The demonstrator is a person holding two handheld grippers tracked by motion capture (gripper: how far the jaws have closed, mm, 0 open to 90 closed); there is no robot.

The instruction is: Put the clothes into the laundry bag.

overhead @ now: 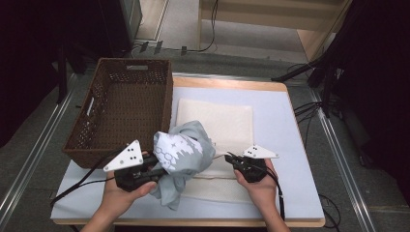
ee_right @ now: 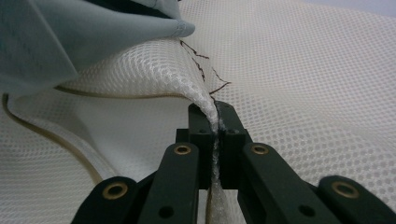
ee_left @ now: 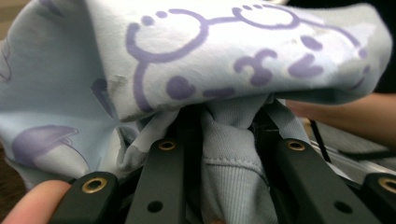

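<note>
1. Room: grey floor, dark curtains at both sides, cables on the floor behind. Wooden-edged table (overhead: 290,104) with a pale blue-white top.
2. Wicker basket (overhead: 96,121), dark brown, rectangular, open weave, sits at the table's far left corner. Inside looks bare.
3. Mesh laundry bag (overhead: 227,121), cream, fine honeycomb net, flat and roughly rectangular, lies mid-table just right of the basket. Long axis runs from the far edge toward the person.
4. Garment (overhead: 186,150), light grey-blue soft knit with purple and white print (circles, dots, curved lines), bunched into a lump. It sits over the bag's near-left part, close to the basket's near corner. One loose end hangs down to the table near the left hand. No clear long axis; crumpled.
5. Left gripper (overhead: 155,169): jaws clamped on the garment. In the left gripper view a ribbed, stitched fold (ee_left: 233,158) is squeezed between the black jaws and the printed cloth (ee_left: 243,60) bulges above them.
6. Right gripper (overhead: 231,157): jaws together, pinching the bag's edge. In the right gripper view a ridge of mesh (ee_right: 205,100) rises out of the closed jaws, lifted off the flat net. A thin dark thread (ee_right: 205,70) lies on the mesh past the tips.
7. Under the lifted edge a cream-bound opening seam (ee_right: 70,135) curves away; the garment's hem (ee_right: 154,25) hangs just above it.
8. Grey three-cornered plates top both grippers; cables trail back toward the person.
</note>
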